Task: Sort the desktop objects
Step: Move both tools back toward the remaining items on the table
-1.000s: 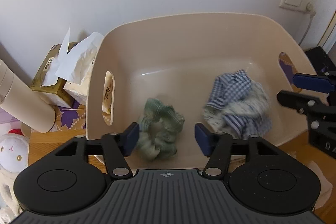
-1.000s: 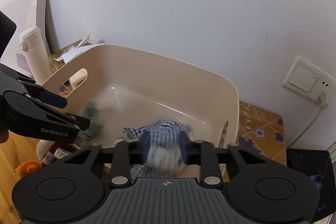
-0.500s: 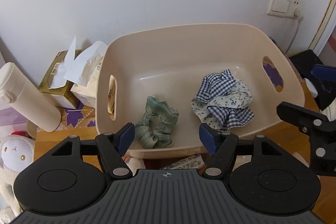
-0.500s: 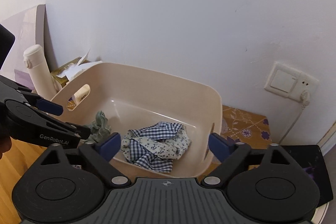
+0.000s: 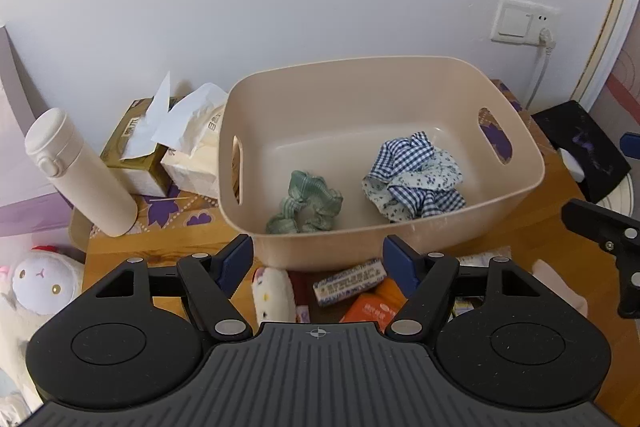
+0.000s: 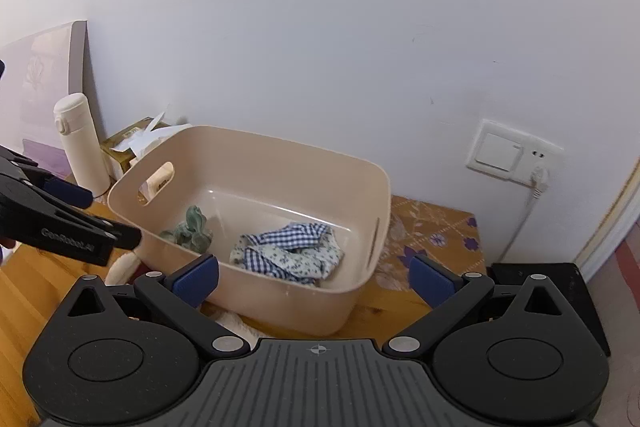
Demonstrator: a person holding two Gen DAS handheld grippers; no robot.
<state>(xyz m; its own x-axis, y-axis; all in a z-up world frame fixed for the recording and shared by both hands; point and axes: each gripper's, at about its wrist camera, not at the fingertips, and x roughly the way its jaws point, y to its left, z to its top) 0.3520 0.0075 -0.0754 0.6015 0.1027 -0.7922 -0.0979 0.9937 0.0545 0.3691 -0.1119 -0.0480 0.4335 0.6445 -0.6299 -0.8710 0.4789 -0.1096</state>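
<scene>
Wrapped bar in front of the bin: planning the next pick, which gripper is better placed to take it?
Probably left. The left gripper, open and empty, hangs right over the wrapped bar; the right gripper faces the bin.

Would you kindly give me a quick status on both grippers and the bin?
Left gripper and right gripper open, jaws just widened, nothing between them. Green scrunchie and checked scrunchie lie apart in beige bin. Nothing blocking.
</scene>
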